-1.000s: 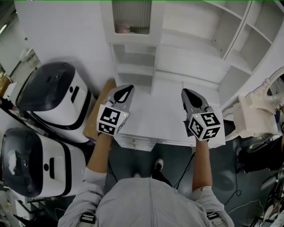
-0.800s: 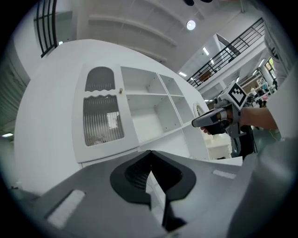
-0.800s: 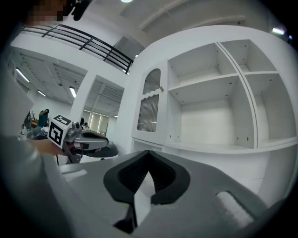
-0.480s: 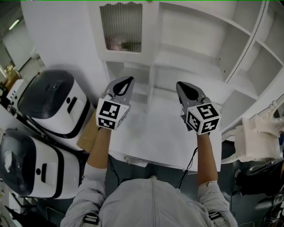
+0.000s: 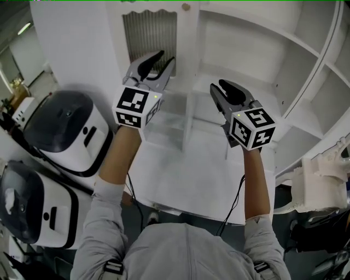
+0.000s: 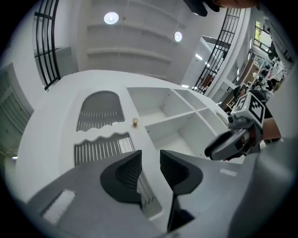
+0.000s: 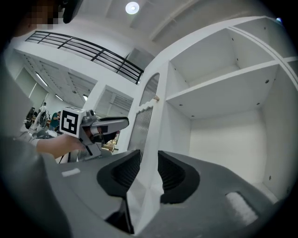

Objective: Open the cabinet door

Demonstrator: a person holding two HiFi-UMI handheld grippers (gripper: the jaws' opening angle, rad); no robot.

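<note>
The white cabinet has a door with a ribbed glass panel (image 5: 149, 31) (image 6: 99, 110) and a small brass knob (image 5: 186, 7) (image 6: 135, 122) (image 7: 157, 98) near its upper edge. My left gripper (image 5: 165, 59) (image 6: 150, 162) is raised in front of the lower part of the glass panel, below the knob; its jaws are opening and nothing is between them. My right gripper (image 5: 216, 87) (image 7: 149, 162) hovers to the right, before the open shelves; its jaws are opening too and hold nothing. The cabinet's white upright shows through their gap, farther off.
Two white and black appliances (image 5: 65, 123) (image 5: 24, 197) stand at the left. A white tabletop (image 5: 186, 180) lies below the grippers. Open white shelves (image 5: 262, 49) (image 7: 233, 83) fill the right side. A white plastic thing (image 5: 322, 175) sits at the right edge.
Both grippers have risen from over the tabletop toward the cabinet, the left one up to the glass door. Both pairs of jaws were shut and now stand apart.
</note>
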